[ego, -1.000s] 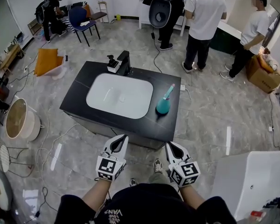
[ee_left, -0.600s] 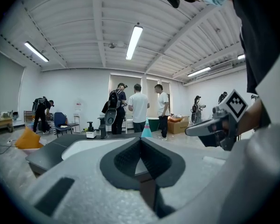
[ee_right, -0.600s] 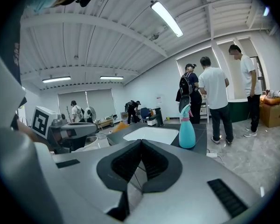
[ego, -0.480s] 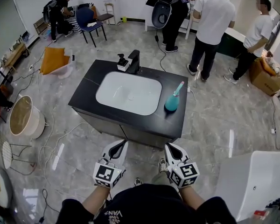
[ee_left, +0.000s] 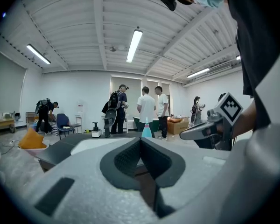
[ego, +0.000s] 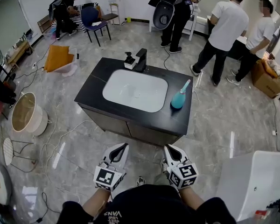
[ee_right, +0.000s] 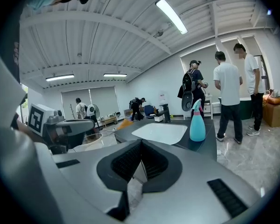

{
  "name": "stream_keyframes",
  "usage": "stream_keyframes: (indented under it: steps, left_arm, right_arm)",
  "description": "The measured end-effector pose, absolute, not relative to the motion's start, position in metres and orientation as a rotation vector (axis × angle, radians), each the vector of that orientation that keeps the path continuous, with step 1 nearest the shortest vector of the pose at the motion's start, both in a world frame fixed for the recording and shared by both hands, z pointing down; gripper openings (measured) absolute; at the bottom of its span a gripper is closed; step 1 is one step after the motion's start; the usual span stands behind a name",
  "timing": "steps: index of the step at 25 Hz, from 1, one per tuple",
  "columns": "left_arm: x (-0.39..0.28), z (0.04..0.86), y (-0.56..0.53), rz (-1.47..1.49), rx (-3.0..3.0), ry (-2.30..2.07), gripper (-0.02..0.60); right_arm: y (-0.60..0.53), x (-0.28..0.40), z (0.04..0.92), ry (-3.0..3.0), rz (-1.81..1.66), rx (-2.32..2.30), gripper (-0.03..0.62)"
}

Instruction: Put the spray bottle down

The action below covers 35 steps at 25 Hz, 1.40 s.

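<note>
The left gripper (ego: 121, 146) and, beside it, the right gripper (ego: 170, 148) hang before the person, each with jaws pressed together on nothing — well apart from the spray bottle (ego: 178, 98), which stands upright at the right edge of the black counter (ego: 91, 91), just beside the white sink (ego: 135, 90).

A white basin (ego: 135, 90) sits sunk in a black counter (ego: 91, 91), a black faucet (ego: 141, 59) at its far edge, two white-shirted people (ego: 226, 20) standing beyond.
</note>
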<state>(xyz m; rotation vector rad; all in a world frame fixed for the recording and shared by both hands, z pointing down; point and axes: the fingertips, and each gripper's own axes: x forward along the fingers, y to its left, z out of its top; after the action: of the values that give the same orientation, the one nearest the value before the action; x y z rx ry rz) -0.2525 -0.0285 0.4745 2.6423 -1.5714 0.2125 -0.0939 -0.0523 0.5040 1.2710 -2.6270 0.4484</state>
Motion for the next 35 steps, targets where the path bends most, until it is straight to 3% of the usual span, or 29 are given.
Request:
stream_keyframes:
  steps: [35]
  left_arm:
    - [-0.260, 0.476, -0.007, 0.199, 2.616, -1.617, 0.008]
  right_arm:
    - [-0.046, -0.106, 0.505, -2.605, 0.392, 1.217, -0.002]
